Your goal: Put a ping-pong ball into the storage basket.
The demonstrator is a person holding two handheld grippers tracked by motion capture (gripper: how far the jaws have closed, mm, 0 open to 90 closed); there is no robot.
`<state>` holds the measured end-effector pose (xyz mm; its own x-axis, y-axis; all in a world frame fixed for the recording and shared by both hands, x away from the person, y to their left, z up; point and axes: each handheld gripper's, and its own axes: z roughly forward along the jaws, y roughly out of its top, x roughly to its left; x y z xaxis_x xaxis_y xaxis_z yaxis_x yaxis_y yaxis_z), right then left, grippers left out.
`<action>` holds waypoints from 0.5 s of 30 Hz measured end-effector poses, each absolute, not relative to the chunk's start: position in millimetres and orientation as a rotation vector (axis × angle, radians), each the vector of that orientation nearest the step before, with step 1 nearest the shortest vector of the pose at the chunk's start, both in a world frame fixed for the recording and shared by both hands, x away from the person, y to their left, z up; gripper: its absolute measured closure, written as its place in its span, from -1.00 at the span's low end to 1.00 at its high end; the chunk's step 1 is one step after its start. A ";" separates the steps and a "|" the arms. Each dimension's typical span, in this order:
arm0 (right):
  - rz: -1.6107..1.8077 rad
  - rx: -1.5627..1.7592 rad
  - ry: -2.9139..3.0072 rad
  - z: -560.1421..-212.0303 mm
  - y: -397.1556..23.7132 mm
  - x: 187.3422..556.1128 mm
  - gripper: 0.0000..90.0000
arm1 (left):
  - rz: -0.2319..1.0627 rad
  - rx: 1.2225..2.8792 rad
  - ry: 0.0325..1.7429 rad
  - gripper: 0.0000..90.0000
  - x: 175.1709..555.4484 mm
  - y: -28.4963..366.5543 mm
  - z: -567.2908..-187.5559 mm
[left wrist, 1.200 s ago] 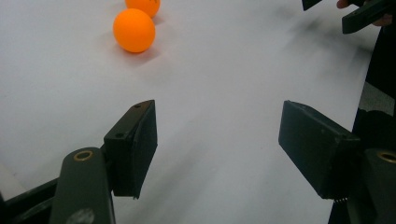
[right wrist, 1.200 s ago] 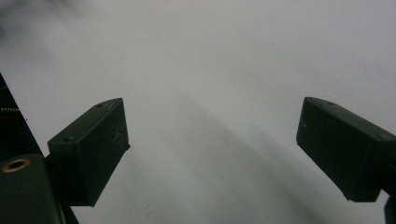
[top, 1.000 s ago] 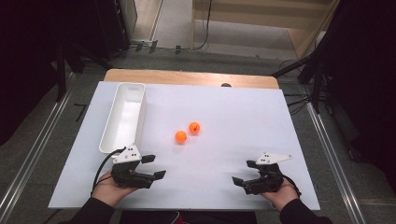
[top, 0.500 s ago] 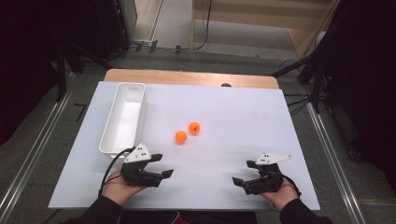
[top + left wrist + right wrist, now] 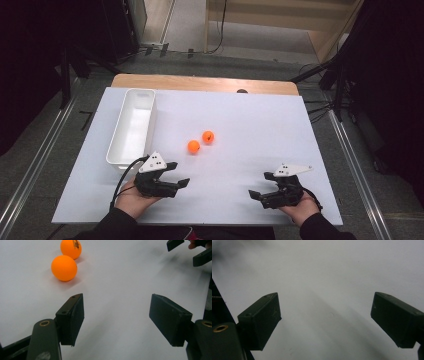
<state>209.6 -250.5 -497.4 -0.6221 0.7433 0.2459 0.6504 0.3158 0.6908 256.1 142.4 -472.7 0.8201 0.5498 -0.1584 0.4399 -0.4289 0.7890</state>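
Observation:
Two orange balls lie on the white table: one (image 5: 193,146) nearer me, the other (image 5: 208,136) just beyond it to the right. In the left gripper view the nearer ball (image 5: 64,268) and the farther ball (image 5: 71,248) sit ahead and to the left of the jaws. My left gripper (image 5: 179,175) rests low near the front edge, open with nothing between its jaws (image 5: 116,315). My right gripper (image 5: 260,186) sits at the front right, open and empty (image 5: 325,317), its jaws pointing left. The right gripper's jaw tips also show far off in the left gripper view.
A long white bin (image 5: 131,127) stands empty along the table's left side, just beyond my left hand. A wooden strip (image 5: 200,82) runs along the table's far edge. Metal rails and dark stands flank the table.
My left gripper has shifted right and a little forward, toward the balls. The right gripper and the balls have stayed put.

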 end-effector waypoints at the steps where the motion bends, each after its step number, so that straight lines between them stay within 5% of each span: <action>1: 1.199 1.308 2.452 -497.3 -250.5 209.5 -0.83 | 0.152 2.088 0.727 -0.37 256.1 142.4 -472.7; 15: 1.201 1.305 2.450 -497.2 -251.1 209.2 -0.83 | 0.147 2.074 0.725 -0.37 265.1 135.9 -467.2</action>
